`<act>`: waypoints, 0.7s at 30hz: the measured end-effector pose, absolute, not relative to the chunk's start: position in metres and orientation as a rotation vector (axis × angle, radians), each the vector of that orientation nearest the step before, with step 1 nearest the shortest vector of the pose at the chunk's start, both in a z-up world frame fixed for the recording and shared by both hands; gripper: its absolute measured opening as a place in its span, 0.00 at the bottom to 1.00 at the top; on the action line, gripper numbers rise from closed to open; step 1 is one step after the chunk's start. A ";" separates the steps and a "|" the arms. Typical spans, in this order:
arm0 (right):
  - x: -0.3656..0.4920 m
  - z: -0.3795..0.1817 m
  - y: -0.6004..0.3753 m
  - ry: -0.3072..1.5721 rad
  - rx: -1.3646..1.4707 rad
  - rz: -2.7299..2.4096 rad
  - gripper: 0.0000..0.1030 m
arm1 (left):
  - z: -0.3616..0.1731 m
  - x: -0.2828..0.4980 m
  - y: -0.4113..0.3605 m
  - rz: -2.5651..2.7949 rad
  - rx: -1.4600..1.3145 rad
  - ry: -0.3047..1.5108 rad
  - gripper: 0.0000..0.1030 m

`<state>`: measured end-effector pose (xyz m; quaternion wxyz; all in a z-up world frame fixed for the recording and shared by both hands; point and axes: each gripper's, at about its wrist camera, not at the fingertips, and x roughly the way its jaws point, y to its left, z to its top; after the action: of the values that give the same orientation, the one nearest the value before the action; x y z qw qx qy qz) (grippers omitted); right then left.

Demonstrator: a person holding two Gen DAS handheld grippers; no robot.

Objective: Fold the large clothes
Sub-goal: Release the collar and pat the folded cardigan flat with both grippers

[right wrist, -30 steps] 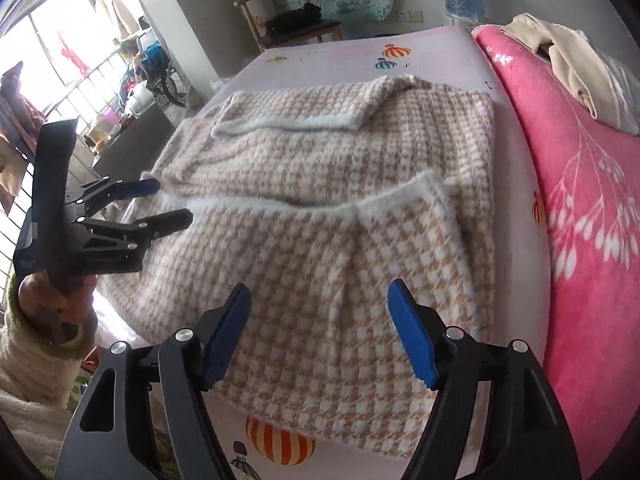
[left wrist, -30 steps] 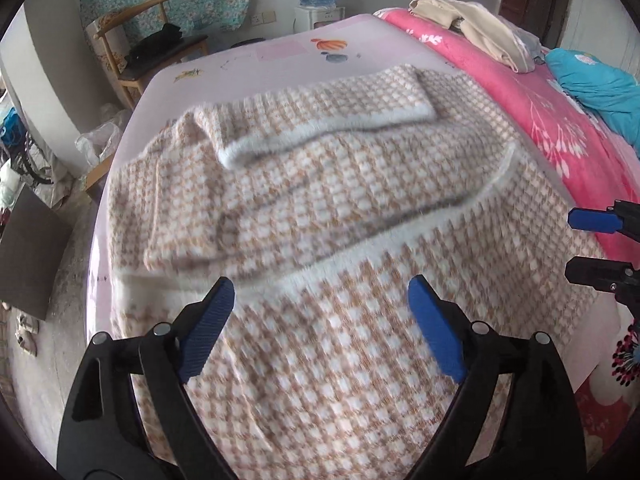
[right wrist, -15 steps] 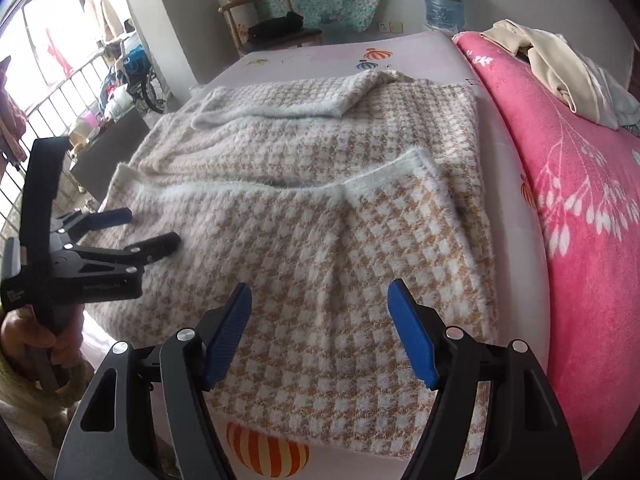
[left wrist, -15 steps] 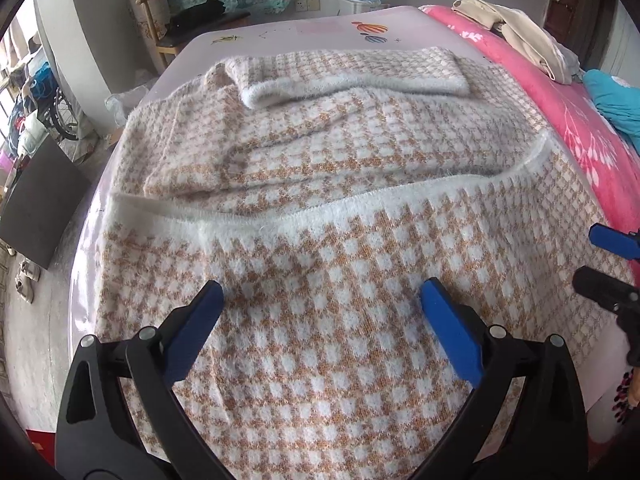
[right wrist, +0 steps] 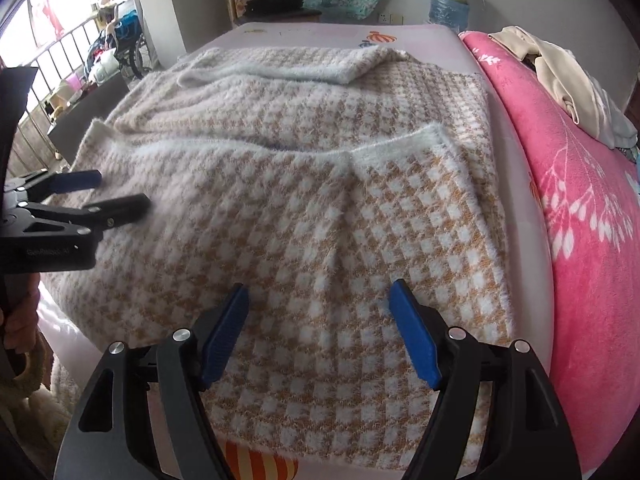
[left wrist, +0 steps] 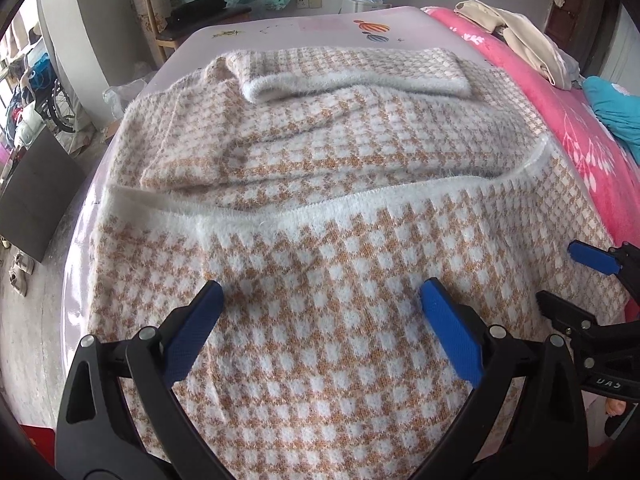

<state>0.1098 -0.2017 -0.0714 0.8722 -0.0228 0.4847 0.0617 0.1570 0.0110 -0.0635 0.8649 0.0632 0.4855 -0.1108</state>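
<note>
Half the sweater (left wrist: 320, 208) — fold-hidden.

The left wrist camera sat behind the left gripper (left wrist: 320, 300) and looked steeply down along its blue fingers, close above the near part of the checked sweater (left wrist: 320, 208) on the bed (left wrist: 280, 28). The right wrist camera looked the same way from behind the right gripper (right wrist: 318, 300), a little further toward the pink blanket (right wrist: 580, 220). Both views shared the sweater, the wooden chair (left wrist: 180, 12) and the far wall, and each caught the other gripper at its edge.
</note>
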 end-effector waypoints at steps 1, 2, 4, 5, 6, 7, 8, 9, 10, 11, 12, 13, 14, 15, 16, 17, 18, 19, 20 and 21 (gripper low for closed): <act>0.109 -0.072 -0.200 1.000 -0.058 0.124 0.74 | -0.063 0.157 0.011 -0.229 0.135 1.014 0.93; 0.109 -0.072 -0.198 0.999 -0.069 0.117 0.74 | -0.063 0.157 0.010 -0.230 0.136 1.015 0.93; 0.109 -0.072 -0.198 0.999 -0.067 0.103 0.78 | -0.063 0.156 0.009 -0.223 0.141 1.011 0.93; 0.110 -0.072 -0.199 1.000 -0.061 0.097 0.79 | -0.063 0.155 0.008 -0.220 0.141 1.009 0.93; 0.110 -0.072 -0.200 1.000 -0.054 0.095 0.80 | -0.063 0.154 0.006 -0.216 0.141 1.007 0.93; 0.110 -0.073 -0.201 0.999 -0.050 0.093 0.81 | -0.063 0.154 0.006 -0.214 0.140 1.006 0.93; 0.110 -0.073 -0.201 0.998 -0.050 0.091 0.82 | -0.063 0.154 0.006 -0.212 0.138 1.005 0.93; 0.110 -0.074 -0.201 0.996 -0.051 0.088 0.83 | -0.063 0.154 0.006 -0.210 0.136 1.005 0.93; 0.109 -0.074 -0.201 0.994 -0.051 0.085 0.84 | -0.063 0.154 0.006 -0.208 0.134 1.005 0.93; 0.109 -0.075 -0.201 0.991 -0.049 0.084 0.84 | -0.063 0.153 0.006 -0.205 0.133 1.005 0.93; 0.109 -0.075 -0.202 0.988 -0.047 0.084 0.84 | -0.063 0.154 0.006 -0.207 0.132 1.003 0.93; 0.109 -0.075 -0.202 0.984 -0.045 0.085 0.85 | -0.063 0.153 0.006 -0.211 0.132 0.999 0.93; 0.109 -0.076 -0.202 0.981 -0.045 0.086 0.85 | -0.063 0.153 0.007 -0.220 0.133 0.990 0.93; 0.108 -0.076 -0.202 0.978 -0.044 0.086 0.85 | -0.061 0.152 0.008 -0.230 0.138 0.980 0.93; 0.108 -0.076 -0.202 0.976 -0.043 0.086 0.85 | -0.059 0.150 0.010 -0.235 0.143 0.963 0.93; 0.108 -0.076 -0.202 0.975 -0.043 0.085 0.85 | -0.055 0.147 0.013 -0.229 0.145 0.936 0.93; 0.108 -0.076 -0.202 0.975 -0.042 0.085 0.85 | -0.049 0.143 0.018 -0.226 0.145 0.901 0.93; 0.108 -0.076 -0.202 0.974 -0.041 0.085 0.85 | -0.043 0.138 0.025 -0.232 0.141 0.862 0.93; 0.107 -0.076 -0.202 0.973 -0.040 0.086 0.85 | -0.038 0.135 0.033 -0.234 0.135 0.833 0.93; 0.107 -0.076 -0.203 0.972 -0.039 0.087 0.85 | -0.033 0.132 0.042 -0.228 0.129 0.811 0.93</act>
<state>0.1072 -0.2028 -0.0756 0.8831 -0.0188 0.4670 0.0417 0.1321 0.0422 -0.0333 0.9105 0.0624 0.3935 -0.1108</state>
